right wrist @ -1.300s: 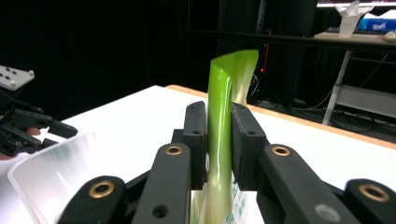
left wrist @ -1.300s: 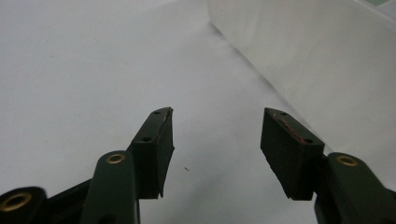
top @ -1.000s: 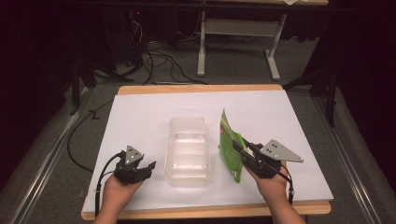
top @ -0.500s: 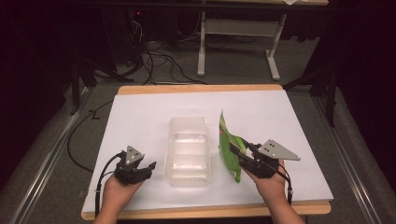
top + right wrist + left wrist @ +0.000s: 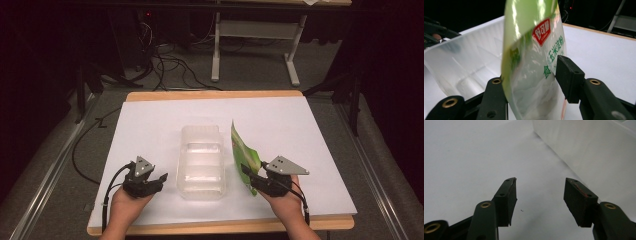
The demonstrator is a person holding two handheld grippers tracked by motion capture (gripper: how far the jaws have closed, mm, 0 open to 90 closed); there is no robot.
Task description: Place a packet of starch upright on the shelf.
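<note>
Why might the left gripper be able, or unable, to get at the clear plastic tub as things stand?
Probably able: the left gripper sits open beside the clear tub, with only bare white table between them.

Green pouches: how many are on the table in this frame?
1. The green pouch stands on edge just right of the clear tub, between the jaws of the right gripper, which have just been opening. None seems hidden.

the right gripper [image 5: 248, 178], at the lower right of the high view, has just been opening its jaws, with the green bag [image 5: 244, 150] between them. the bag now leans a little further toward the tub [image 5: 201, 161] than a second ago.
</note>
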